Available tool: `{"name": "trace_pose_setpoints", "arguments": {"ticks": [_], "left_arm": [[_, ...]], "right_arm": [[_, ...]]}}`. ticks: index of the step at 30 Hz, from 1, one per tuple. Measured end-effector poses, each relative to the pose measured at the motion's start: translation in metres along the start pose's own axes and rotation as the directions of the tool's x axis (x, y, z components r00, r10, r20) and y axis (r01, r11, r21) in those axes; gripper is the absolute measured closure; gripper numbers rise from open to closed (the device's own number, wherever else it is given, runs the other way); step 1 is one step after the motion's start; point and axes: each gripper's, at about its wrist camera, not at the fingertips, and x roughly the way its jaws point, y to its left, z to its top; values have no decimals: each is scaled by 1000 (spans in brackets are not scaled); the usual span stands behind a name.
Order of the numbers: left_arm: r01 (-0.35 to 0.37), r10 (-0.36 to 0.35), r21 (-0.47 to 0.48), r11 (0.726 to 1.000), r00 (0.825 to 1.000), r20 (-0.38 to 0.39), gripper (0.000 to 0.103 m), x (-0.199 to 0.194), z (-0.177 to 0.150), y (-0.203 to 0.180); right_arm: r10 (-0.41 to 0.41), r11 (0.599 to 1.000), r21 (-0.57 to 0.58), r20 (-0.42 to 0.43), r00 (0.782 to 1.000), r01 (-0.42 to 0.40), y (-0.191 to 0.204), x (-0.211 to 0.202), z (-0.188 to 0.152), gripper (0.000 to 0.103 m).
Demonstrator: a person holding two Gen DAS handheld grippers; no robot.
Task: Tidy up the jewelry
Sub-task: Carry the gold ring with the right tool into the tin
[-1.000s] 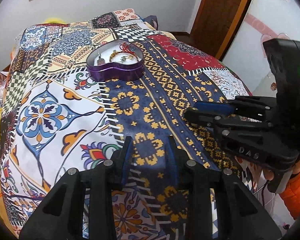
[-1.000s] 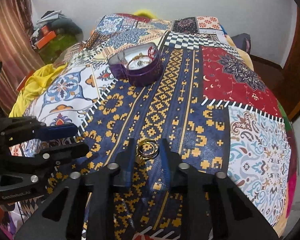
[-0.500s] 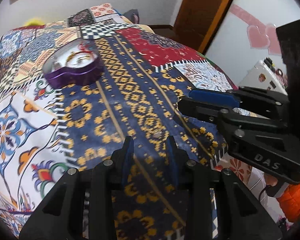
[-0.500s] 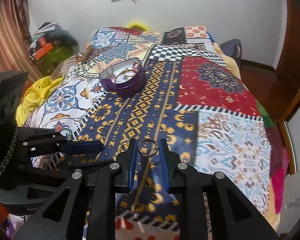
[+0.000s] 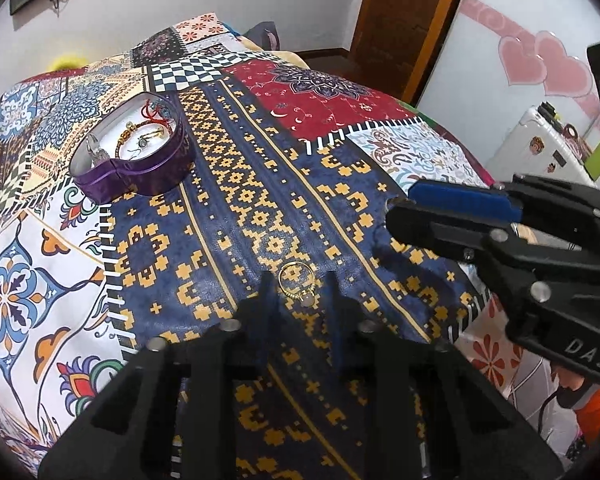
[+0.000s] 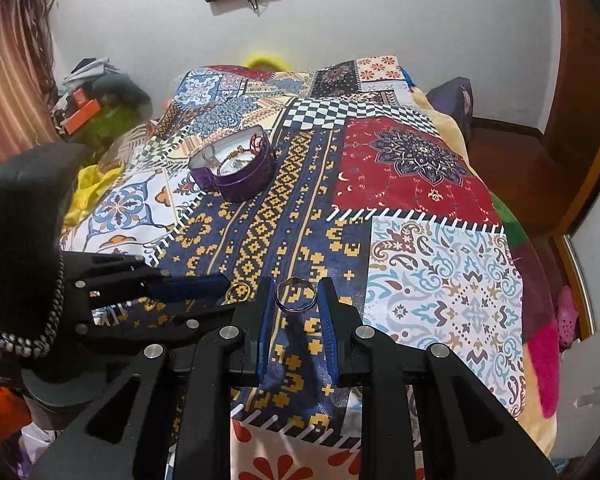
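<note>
My right gripper [image 6: 294,290] is shut on a silver bangle ring [image 6: 296,295], held above the bedspread; it also shows at the right of the left wrist view [image 5: 396,216]. A gold ring with a pale stone [image 5: 298,282] lies on the blue patterned cloth between the tips of my open left gripper [image 5: 298,292]; it also shows in the right wrist view [image 6: 238,292] beside the left gripper's blue pads [image 6: 188,286]. A purple heart-shaped jewelry box [image 5: 134,156] stands open at the far left with several pieces inside, also in the right wrist view [image 6: 234,168].
A patchwork bedspread [image 6: 420,168] covers the bed. A wooden door [image 5: 404,20] stands beyond the bed. Clutter and a curtain [image 6: 16,92] sit at the left. A white appliance [image 5: 540,144] stands right of the bed.
My right gripper has lifted the silver bangle ring off the cloth and risen. My left gripper has moved right and come up to the gold ring, which now lies between its tips.
</note>
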Motion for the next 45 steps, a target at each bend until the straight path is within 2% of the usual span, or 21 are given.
{"name": "trace_pose_setpoints", "arguments": {"ticks": [7, 17, 29, 45], "left_arm": [[5, -5, -7, 1000, 1000, 8, 86, -6, -2, 1], [0, 5, -72, 997, 997, 75, 86, -36, -1, 24], [-44, 67, -134, 990, 983, 170, 86, -68, 16, 59], [-52, 99, -195, 979, 965, 241, 86, -77, 38, 104]], "right_arm": [[-4, 1000, -17, 17, 1000, 5, 5, -4, 3, 83], [3, 1000, -27, 42, 999, -2, 12, -8, 14, 83], [26, 999, -48, 92, 995, -21, 26, -7, 37, 83], [73, 994, -88, 103, 992, -64, 45, 23, 68, 83]]}}
